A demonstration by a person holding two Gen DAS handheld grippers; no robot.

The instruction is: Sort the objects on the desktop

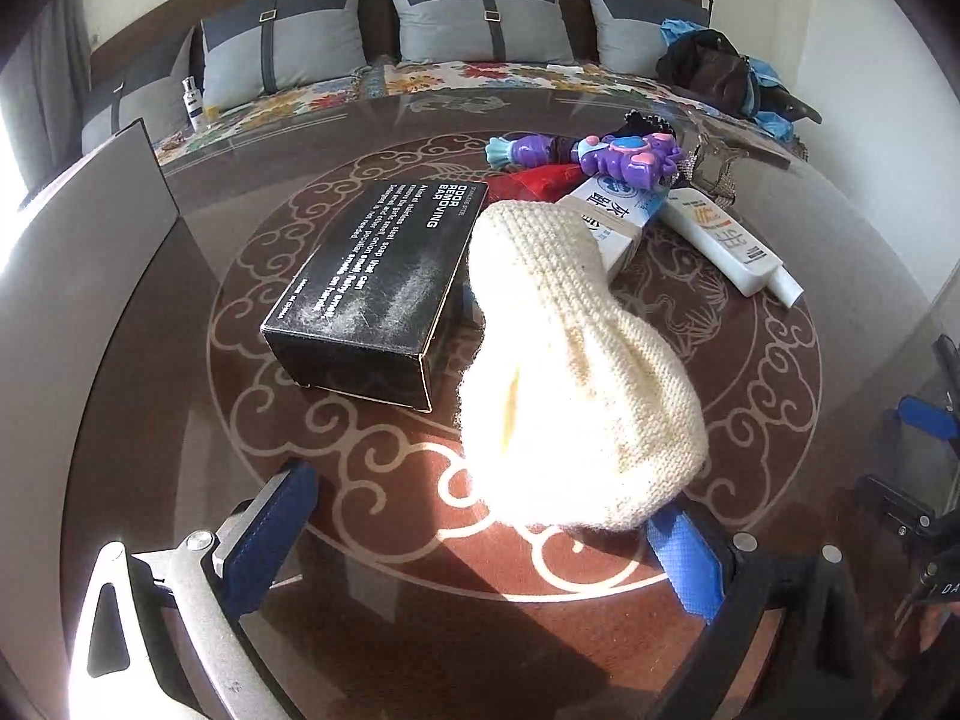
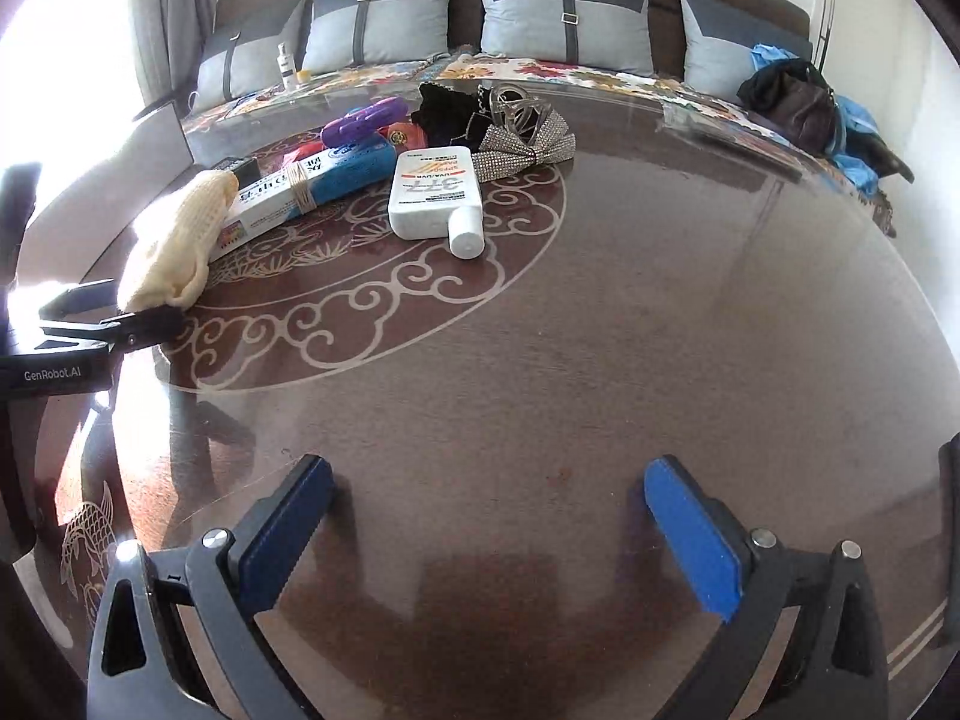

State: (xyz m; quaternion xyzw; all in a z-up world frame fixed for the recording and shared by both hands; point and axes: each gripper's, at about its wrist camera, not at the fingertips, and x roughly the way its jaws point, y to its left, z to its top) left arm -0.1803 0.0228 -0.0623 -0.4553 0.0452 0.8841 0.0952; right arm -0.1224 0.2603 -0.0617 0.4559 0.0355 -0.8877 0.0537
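My left gripper (image 1: 480, 534) is open, its blue pads either side of the near end of a cream knitted sock (image 1: 570, 372); the sock also shows in the right wrist view (image 2: 174, 240), just in front of the left gripper's fingers (image 2: 120, 324). A black "Odor Removing Bar" box (image 1: 372, 288) lies left of the sock. Beyond are a blue-white toothpaste box (image 2: 300, 192), a white sunscreen bottle (image 2: 435, 192), a purple toy (image 1: 624, 156) and a rhinestone bow (image 2: 522, 144). My right gripper (image 2: 486, 540) is open and empty over bare table.
The round glass table (image 2: 660, 330) has a scroll pattern. A grey upright panel (image 1: 90, 228) stands at its left edge. Behind is a sofa with cushions (image 2: 564, 18), a small bottle (image 2: 287, 63) and a dark bag (image 2: 792, 96).
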